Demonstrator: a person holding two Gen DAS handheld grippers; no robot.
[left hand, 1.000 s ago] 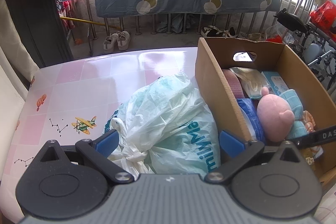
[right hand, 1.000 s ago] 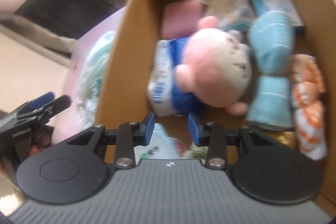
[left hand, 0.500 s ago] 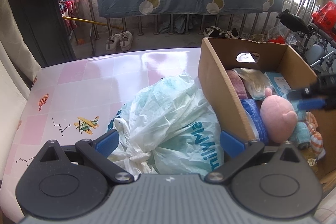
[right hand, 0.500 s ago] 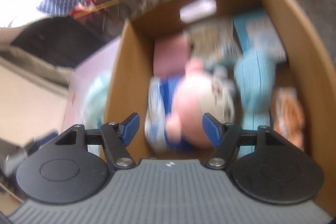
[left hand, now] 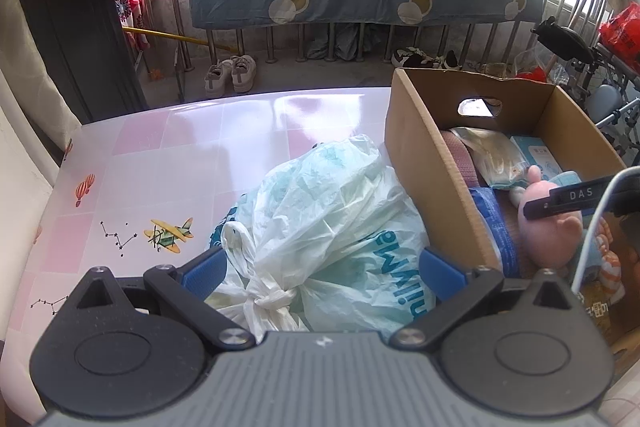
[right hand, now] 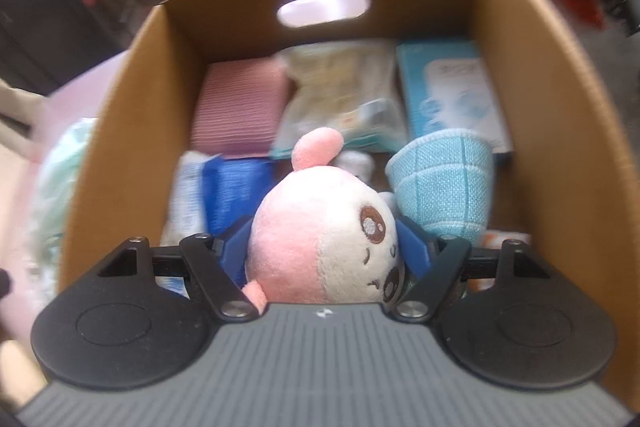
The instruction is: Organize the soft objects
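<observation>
While the left claw hangs over the desk, its two blue pads stand wide apart on either side of one tied white plastic bag, which lies on the desk against the outer wall of the single cardboard box. The pads do not seem to press the bag, so I judge it unheld. Past the box wall, one pink plush toy shows inside, with the black finger of the right claw reaching over it.

From the right wrist view, the right claw has its jaws just opened and now spread around the plush toy, one pad at each flank; whether they press the fabric I cannot tell. The toy lies in the near middle of the box. Around it I count one mauve folded cloth, one pale packet, one light blue carton, one blue pack and one turquoise knitted piece.

The step looks like settling or taking up the plush; next, the right jaws either close firmly or lift clear, and then the bag needs a grip near its knot.
</observation>
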